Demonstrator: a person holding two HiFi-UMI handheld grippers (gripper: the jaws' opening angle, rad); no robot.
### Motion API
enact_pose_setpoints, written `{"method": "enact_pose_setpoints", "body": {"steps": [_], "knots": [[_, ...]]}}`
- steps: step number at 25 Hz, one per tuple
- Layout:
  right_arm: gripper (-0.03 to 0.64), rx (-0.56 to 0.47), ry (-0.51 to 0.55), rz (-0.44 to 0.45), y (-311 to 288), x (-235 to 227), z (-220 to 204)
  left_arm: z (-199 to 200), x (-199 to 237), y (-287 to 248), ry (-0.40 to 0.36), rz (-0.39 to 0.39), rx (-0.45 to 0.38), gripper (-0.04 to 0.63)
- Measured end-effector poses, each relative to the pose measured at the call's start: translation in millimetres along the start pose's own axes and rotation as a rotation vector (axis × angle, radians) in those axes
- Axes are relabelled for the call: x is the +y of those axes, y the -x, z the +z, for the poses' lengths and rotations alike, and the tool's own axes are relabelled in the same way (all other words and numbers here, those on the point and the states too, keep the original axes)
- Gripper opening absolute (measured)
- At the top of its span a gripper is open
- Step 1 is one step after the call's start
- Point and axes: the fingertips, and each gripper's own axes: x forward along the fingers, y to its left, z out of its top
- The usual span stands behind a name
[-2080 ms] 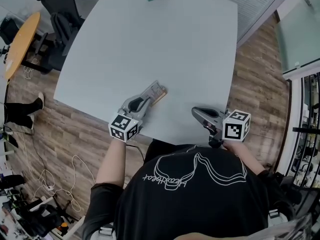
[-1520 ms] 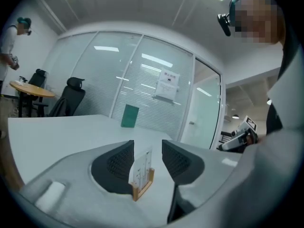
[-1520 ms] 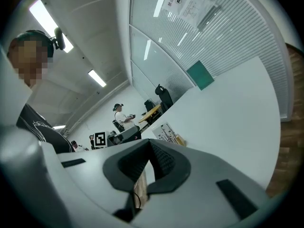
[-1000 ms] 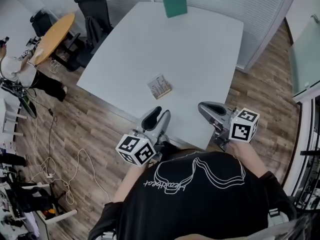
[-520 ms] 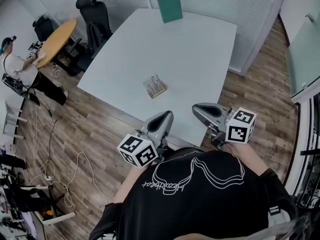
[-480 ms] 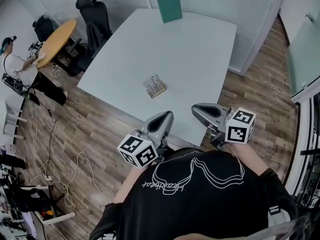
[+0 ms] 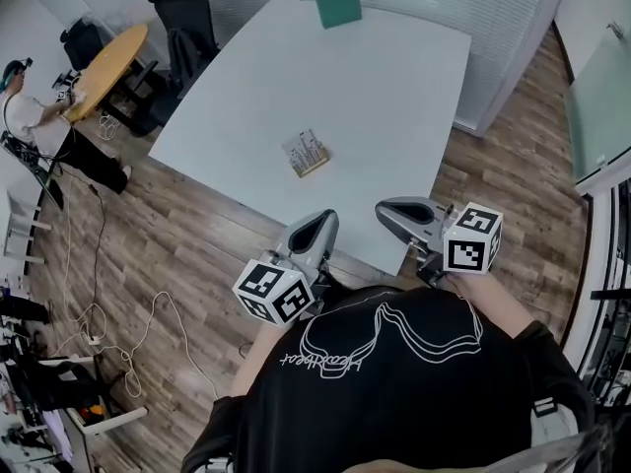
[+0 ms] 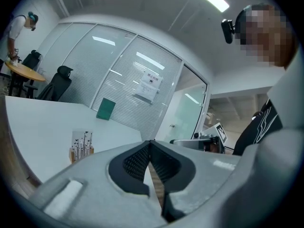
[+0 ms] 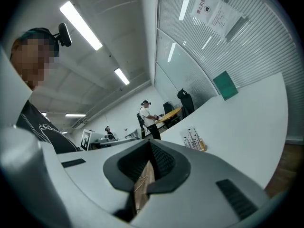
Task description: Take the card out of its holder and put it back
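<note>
Both grippers sit low in the frame, held close in front of the torso. The left gripper (image 7: 318, 219), at lower centre-left, points toward the upper right. Its jaws have just been closing and now meet with nothing between them. The right gripper (image 7: 386, 208), at centre-right, points leftward, jaws together and likewise empty. The bare left forearm (image 7: 248, 361) trails down toward the lower left.

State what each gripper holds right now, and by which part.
Nothing. The left gripper, jaws just closed, and the right gripper are both shut empty; the card stands in its holder.
</note>
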Motion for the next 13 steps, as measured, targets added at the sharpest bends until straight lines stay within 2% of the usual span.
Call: {"method": "enact_pose_setpoints", "body": {"steps": [13], "knots": [[0.009,0.038,0.006,0.004,-15,-4,-10,-3,12,3,0.004,0.019,0.009,0.014]]}}
